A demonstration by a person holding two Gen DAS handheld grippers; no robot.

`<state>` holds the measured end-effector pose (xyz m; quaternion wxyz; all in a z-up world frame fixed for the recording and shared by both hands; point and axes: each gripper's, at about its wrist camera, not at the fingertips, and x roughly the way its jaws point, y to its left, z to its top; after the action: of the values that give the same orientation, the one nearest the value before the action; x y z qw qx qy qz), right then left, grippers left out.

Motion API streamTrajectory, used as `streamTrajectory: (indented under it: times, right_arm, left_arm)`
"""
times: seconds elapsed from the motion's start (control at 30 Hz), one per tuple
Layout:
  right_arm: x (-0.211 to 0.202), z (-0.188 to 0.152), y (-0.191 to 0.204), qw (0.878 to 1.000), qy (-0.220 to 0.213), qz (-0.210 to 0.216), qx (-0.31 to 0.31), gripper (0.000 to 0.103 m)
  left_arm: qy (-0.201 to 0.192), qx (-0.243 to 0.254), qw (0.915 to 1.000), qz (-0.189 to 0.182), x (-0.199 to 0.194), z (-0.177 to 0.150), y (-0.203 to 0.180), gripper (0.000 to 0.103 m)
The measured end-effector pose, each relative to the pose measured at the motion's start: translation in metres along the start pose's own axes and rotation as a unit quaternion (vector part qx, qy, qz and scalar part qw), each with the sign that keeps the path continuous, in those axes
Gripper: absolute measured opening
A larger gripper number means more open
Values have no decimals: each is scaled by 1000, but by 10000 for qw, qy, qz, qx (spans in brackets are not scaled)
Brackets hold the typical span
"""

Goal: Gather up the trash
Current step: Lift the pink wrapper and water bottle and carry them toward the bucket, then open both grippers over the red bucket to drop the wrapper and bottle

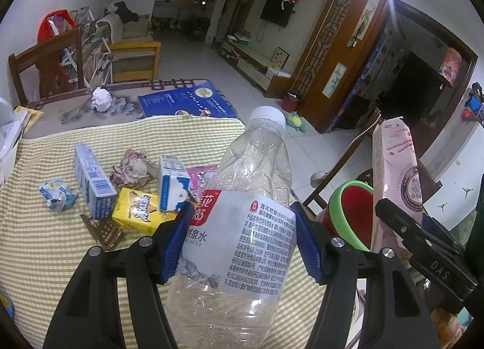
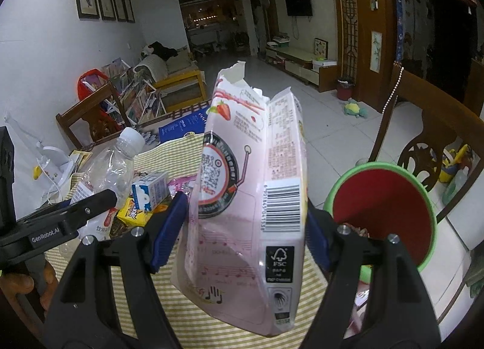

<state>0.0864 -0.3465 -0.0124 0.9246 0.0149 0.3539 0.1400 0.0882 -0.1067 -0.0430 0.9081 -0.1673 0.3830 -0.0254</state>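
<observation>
My left gripper (image 1: 242, 237) is shut on a clear empty water bottle (image 1: 242, 228) with a white cap, held upright above the striped tablecloth. My right gripper (image 2: 242, 228) is shut on a torn pink strawberry milk carton (image 2: 251, 197); the carton also shows in the left wrist view (image 1: 396, 179). A green bin with a red inside (image 2: 384, 203) stands just right of the table edge, beside both held items. On the cloth lie two blue-white cartons (image 1: 93, 182), a yellow carton (image 1: 139, 209), crumpled paper (image 1: 130, 167) and a crushed wrapper (image 1: 56, 194).
A white paper ball (image 1: 101, 99) lies on the far table part next to a blue book (image 1: 187, 100). Wooden chairs stand at the far left (image 1: 45, 64) and at the right (image 2: 423, 125). The tiled floor (image 2: 332, 125) lies beyond.
</observation>
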Motion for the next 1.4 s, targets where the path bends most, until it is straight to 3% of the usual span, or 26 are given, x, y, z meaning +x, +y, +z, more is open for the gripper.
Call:
streamTrajectory:
  times: [0.8,1.2,1.4]
  right_arm:
    - [0,5,-80,9993,33,28,370,71]
    - [-8,2,-153,9955,27,-488,811,71]
    - [-15,-6,-198,9900,134,-864,1110,71]
  left_arm:
    - [156,297,9994,97,22,-3,-79,61]
    - [464,610,9967,-266,57,-4,-133,61]
    - [684,914,9910,-698,84,-6,-180,61]
